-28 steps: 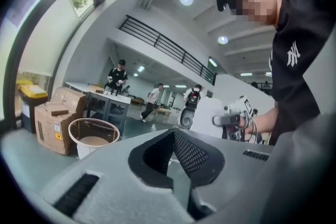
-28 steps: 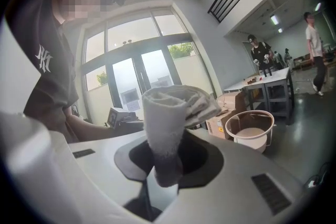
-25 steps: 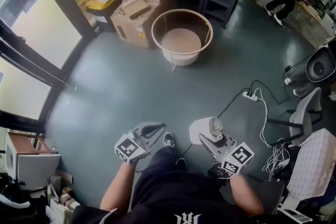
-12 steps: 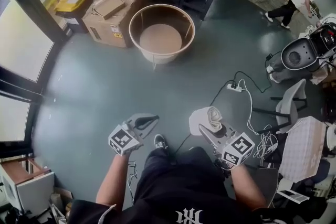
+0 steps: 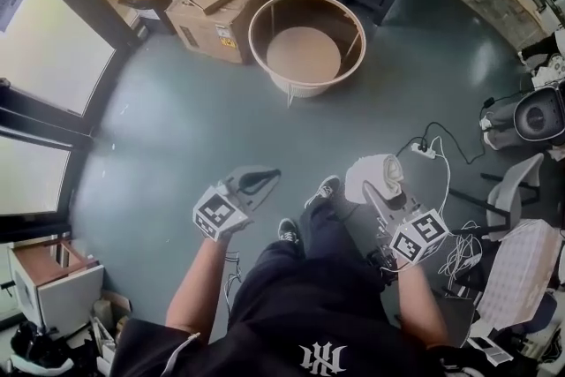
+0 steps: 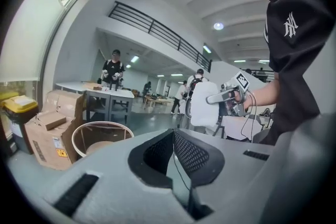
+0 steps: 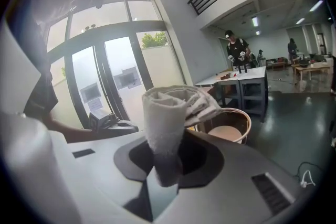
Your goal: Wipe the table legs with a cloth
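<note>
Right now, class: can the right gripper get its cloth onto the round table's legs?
Probably not yet: the right gripper, shut on the cloth, is far from the round table across open floor. Nothing blocks it.

In right gripper (image 7: 165, 166), cloth (image 7: 169, 113) was white towelling, rough-napped. On left gripper (image 6: 174, 144), shell looked matt grey plastic, pads (image 6: 192, 152) black and dimpled.

Head cam steeply down, gripper cams level along jaws — all share round table (image 5: 303, 56).
</note>
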A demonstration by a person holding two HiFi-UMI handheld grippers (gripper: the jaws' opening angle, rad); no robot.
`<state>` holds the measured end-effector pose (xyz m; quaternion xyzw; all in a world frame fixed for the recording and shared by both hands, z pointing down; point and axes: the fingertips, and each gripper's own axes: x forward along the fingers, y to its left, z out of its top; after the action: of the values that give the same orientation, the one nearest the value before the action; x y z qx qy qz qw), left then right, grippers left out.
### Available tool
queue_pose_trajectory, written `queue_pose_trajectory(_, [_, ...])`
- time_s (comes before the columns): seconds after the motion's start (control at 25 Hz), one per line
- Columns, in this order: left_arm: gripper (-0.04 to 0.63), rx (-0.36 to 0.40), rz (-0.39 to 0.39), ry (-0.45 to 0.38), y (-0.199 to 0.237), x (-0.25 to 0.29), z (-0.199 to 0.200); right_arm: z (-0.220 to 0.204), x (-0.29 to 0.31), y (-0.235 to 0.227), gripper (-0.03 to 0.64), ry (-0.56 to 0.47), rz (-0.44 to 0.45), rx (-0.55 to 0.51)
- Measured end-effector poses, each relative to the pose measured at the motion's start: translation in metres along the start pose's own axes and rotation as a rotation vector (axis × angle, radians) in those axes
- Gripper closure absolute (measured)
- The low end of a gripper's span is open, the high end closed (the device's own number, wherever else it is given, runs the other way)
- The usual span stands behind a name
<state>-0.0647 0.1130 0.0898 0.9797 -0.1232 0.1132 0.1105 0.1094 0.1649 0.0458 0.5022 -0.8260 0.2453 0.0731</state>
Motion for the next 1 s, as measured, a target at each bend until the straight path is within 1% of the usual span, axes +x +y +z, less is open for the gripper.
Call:
queue_pose_trajectory(0.16, [0.591, -0.06, 0.039, 0.035, 0.03, 0.018, -0.006, 0.004, 0.041, -0.031, 0.542, 0.011, 0.062, 0.015])
queue_pose_trajectory(0.32, [0.59, -0.105, 0.06, 0.077, 0.072, 0.044, -0.009, 0.013, 0.094, -0.072, 0.542, 0.06, 0.175, -0.024])
queue_pose_trajectory(0.4, [0.589, -0.134, 0.074, 0.079, 0.095, 0.056, -0.008, 0.017, 0.119, -0.091, 0.543, 0.093, 0.222, -0.044])
queue_pose_trajectory(0.48, [0.59, -0.166, 0.099, 0.073, 0.121, 0.067, -0.007, 0.02, 0.142, -0.112, 0.543, 0.122, 0.251, -0.042])
queue_pose_trajectory(0.56, [0.589, -0.166, 0.12, 0.087, 0.145, 0.081, -0.006, 0.021, 0.163, -0.133, 0.543, 0.144, 0.278, -0.023])
queue_pose_trajectory(0.72, [0.589, -0.122, 0.137, 0.126, 0.179, 0.104, 0.0, 0.016, 0.194, -0.154, 0.543, 0.181, 0.337, 0.02])
queue_pose_trajectory(0.84, [0.589, -0.146, 0.134, 0.144, 0.208, 0.109, -0.002, 0.012, 0.222, -0.157, 0.541, 0.205, 0.348, 0.03])
queue_pose_trajectory(1.0, [0.589, -0.156, 0.073, 0.137, 0.248, 0.109, -0.015, 0.003, 0.254, -0.155, 0.541, 0.229, 0.32, 0.082])
